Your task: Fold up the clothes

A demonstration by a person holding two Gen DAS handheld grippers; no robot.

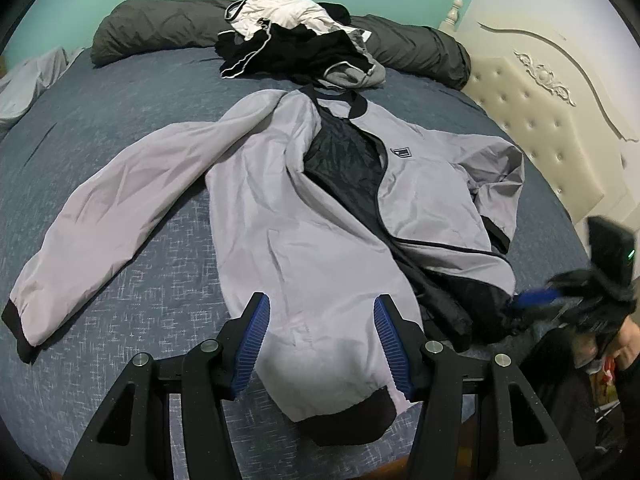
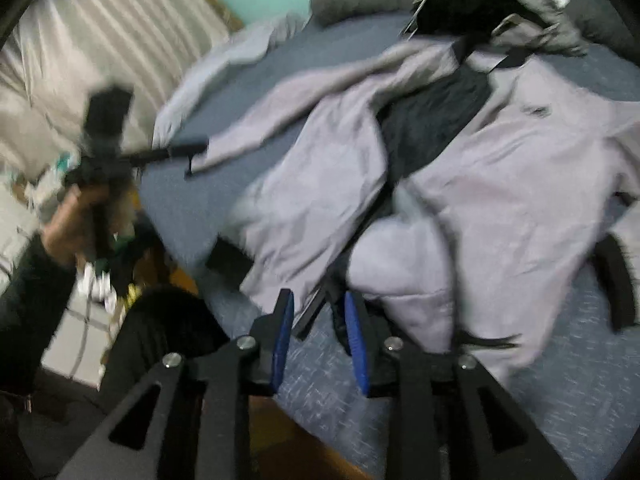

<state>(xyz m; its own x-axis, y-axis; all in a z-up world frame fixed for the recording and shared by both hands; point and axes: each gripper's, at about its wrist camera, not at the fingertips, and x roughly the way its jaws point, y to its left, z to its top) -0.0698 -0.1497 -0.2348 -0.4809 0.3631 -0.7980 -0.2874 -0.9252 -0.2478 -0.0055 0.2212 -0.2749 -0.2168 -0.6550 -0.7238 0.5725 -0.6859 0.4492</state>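
- The wide bed with the blue-grey speckled cover (image 1: pixel 132 264) fills most of the room from where I stand, and everything else sits on it or beside it.
- At the far end of the bed lies a long dark grey rolled duvet (image 1: pixel 160 26), stretched along the turquoise wall.
- To the right of the bed stands a cream tufted headboard with carved trim (image 1: pixel 552 120).
- A pale lilac-grey windbreaker jacket with black lining, collar and cuffs (image 1: pixel 312 240) is spread face up in the middle of the bed, its zip undone so the dark lining shows. One sleeve runs out flat toward the bed's left side, and the other is bunched up on the side nearer the headboard. Its black hem reaches the near edge of the bed.
- A heap of black, white and grey clothes (image 1: pixel 296 44) rests on the bed just beyond the jacket's collar, against the duvet.
- The left gripper (image 1: pixel 322 340) hovers over the jacket's hem at the near edge of the bed, its blue-padded fingers spread wide with nothing between them.
- The right gripper (image 2: pixel 318 336) is at the bed's near edge by the open front of the jacket, fingers apart with a fold of dark lining between them; the blur leaves me unsure whether they touch it.
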